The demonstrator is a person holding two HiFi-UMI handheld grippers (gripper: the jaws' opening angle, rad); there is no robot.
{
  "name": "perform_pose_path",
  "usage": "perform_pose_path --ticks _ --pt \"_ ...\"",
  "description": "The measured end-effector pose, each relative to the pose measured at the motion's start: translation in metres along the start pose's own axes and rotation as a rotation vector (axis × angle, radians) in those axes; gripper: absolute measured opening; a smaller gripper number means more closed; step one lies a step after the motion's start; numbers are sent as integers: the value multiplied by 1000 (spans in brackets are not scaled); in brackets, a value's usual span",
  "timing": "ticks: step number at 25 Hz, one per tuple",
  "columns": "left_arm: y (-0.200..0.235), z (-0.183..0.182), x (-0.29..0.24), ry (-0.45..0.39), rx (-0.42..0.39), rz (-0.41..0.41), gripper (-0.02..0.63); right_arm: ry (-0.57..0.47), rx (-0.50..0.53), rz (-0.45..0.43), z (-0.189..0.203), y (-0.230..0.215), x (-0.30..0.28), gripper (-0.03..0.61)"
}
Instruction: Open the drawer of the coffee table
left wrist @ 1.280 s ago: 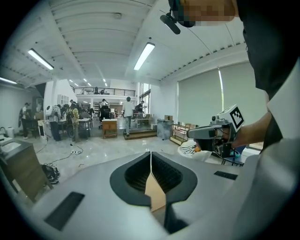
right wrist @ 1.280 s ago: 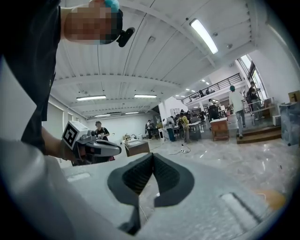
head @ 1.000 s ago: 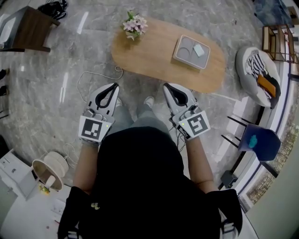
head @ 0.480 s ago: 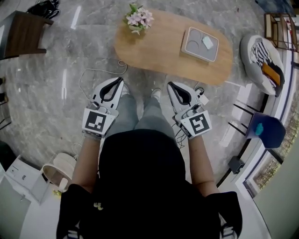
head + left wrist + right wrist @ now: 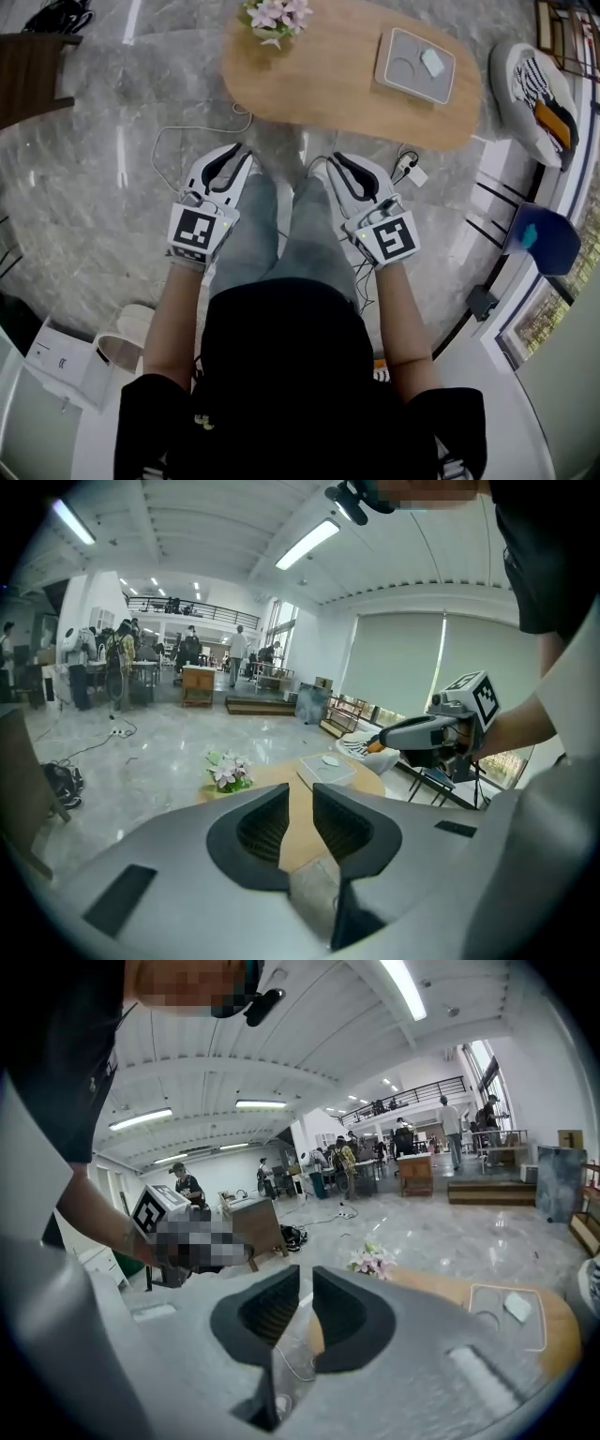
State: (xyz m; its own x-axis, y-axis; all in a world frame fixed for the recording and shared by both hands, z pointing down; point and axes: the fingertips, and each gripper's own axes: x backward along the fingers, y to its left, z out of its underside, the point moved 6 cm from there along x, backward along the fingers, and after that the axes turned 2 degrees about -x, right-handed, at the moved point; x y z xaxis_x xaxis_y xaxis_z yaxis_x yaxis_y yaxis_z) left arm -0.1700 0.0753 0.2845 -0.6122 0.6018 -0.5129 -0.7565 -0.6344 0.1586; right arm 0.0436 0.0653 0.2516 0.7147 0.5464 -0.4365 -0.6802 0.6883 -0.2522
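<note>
Left gripper (image 5: 234, 153): I hold it low over the marble floor, tips aimed at the table. Its fingers are just parting, with a narrow slit between the pads (image 5: 267, 822) and nothing in it.
White cable (image 5: 187, 141): looped on the floor just left of that gripper.
Flowers (image 5: 274, 13): a pink bunch at the left end of the tabletop.
Coffee table (image 5: 328, 80): an oval wooden top ahead of both grippers, clear of the tips and untouched. I cannot make out its drawer from any view.
Right gripper (image 5: 325, 163): level with the left, my knees between the two. Its fingers are easing apart with a thin gap and hold nothing (image 5: 306, 1283).
Tray (image 5: 414, 64): grey, on the right half of the tabletop, with a small pale object lying in it.
</note>
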Motion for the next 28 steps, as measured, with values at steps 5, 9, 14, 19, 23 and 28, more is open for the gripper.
perform_pose_path --ticks 5,9,14,19,23,28 --pt "18 52 -25 45 5 20 121 45 4 20 41 -9 -26 61" --pt "35 102 -45 94 -22 41 158 61 -9 39 79 -18 -49 71" --pt "53 163 -73 127 -1 42 187 108 -20 61 125 -25 -72 113" --pt "64 219 -107 161 -2 42 212 120 -22 90 175 -37 -88 137" --pt "75 264 -135 192 -30 56 219 132 -28 106 209 -43 -102 138" --pt "91 320 -171 238 -36 57 227 180 -51 107 252 -45 -117 138"
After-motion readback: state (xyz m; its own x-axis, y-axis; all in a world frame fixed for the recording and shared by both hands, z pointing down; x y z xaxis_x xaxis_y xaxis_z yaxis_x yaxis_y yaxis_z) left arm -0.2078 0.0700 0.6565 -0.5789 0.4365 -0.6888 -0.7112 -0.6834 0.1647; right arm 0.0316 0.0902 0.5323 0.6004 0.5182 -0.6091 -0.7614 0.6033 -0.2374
